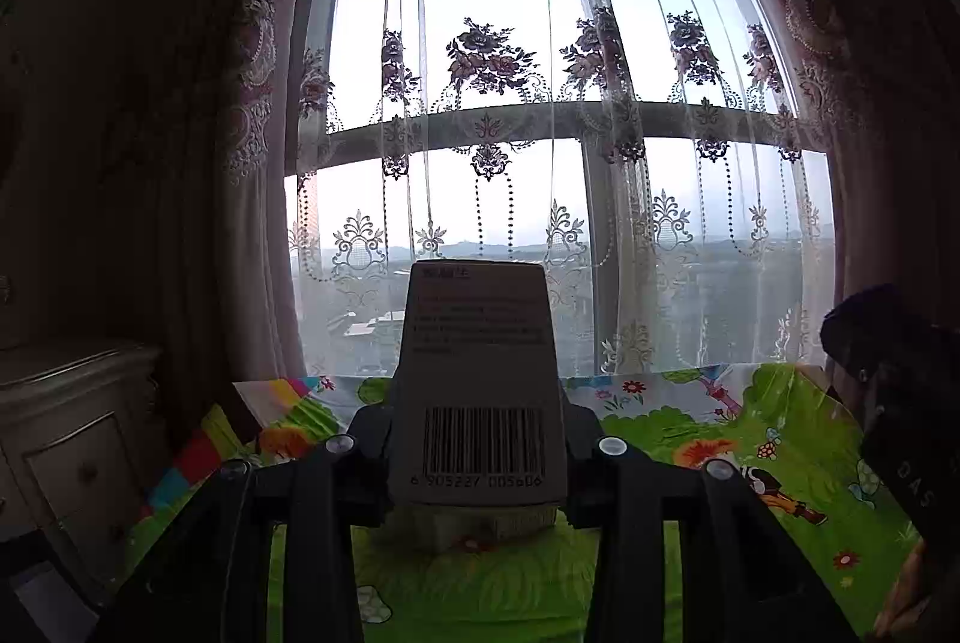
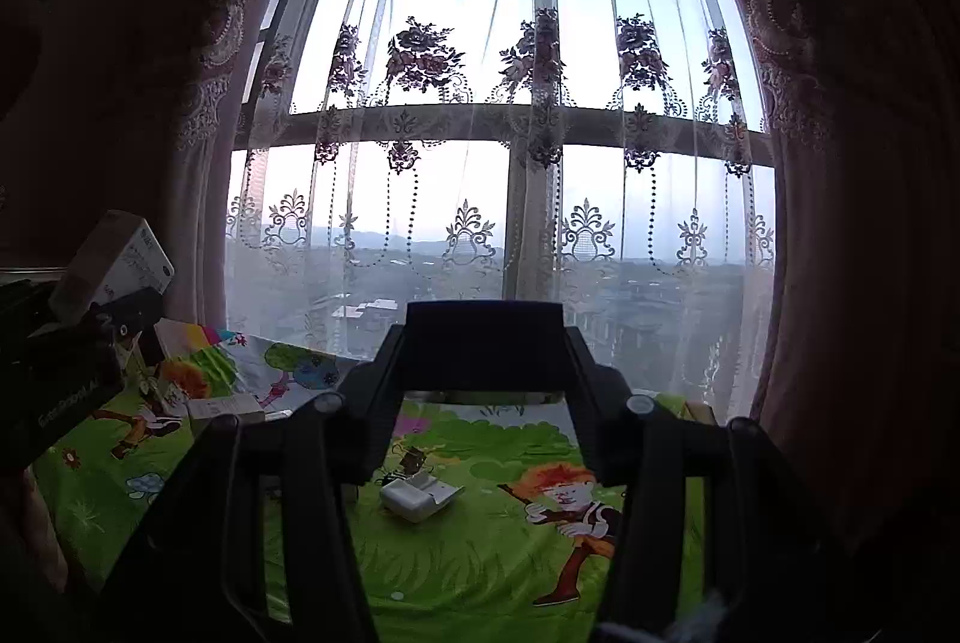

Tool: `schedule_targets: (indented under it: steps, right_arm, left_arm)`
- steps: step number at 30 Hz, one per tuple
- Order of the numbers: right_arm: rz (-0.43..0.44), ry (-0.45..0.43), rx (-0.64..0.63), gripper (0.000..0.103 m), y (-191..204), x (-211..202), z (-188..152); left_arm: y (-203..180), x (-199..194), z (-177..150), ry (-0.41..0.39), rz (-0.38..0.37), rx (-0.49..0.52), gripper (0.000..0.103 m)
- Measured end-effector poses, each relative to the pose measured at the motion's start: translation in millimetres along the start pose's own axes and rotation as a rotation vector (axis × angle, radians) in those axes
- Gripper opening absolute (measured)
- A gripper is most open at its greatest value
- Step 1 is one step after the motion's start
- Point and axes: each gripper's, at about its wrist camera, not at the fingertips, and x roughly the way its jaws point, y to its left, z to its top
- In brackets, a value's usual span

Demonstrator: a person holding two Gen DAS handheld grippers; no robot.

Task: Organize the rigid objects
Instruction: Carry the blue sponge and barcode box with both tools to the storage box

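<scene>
Grippers first: my left gripper [image 1: 477,439] is clamped on a pale carton [image 1: 477,373], its fingers [image 1: 369,439] pressing both long sides. The carton stands out ahead of me, lifted above the cartoon-printed mat [image 1: 672,421], with a barcode and digits on the face toward the camera and small text higher up that I cannot read.

My right gripper [image 2: 485,391] is set wider, its jaws closed on a dark flat box [image 2: 485,343] that spans the gap between the fingers [image 2: 594,391]. The box is raised too, its far edge cutting across the lower part of the window [image 2: 504,60]. I see no print on it from here.

Left wrist view alone shows a white chest of drawers [image 1: 72,427] at the left, beside the heavy curtain [image 1: 150,102], and my right gripper's dark box as a shadowy shape at the right edge.

Right wrist view alone shows a small white case [image 2: 414,499] lying on the mat beneath the held box, apparently open, with a tiny dark item just behind it that I cannot identify. It also shows a low white box [image 2: 225,407] resting on the mat farther left, and my left gripper with its pale carton tilted at the left edge.

Both views face the sheer lace curtain [image 2: 432,54] and the hazy town beyond.
</scene>
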Motion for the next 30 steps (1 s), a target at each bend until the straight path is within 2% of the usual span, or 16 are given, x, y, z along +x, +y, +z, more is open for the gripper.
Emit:
schedule_targets:
  steps: [6,11,17,22,30]
  right_arm:
    - [0.087,0.021,0.000,0.054,16,-7,0]
    - [0.197,0.028,-0.004,0.054,39,-14,7]
    - [0.371,-0.008,-0.062,0.054,83,-35,24]
    - [0.574,0.032,-0.118,0.054,130,-44,34]
    - [0.765,0.103,-0.146,0.054,190,-47,40]
  left_arm:
    - [5,-9,-11,0.061,-0.010,0.016,0.040]
    - [26,-27,-19,0.105,0.021,0.021,0.040]
    - [65,-54,-17,0.133,0.105,-0.003,0.040]
    - [95,-69,-24,0.214,0.156,-0.036,0.040]
    - [152,-101,-34,0.277,0.293,-0.088,0.040]
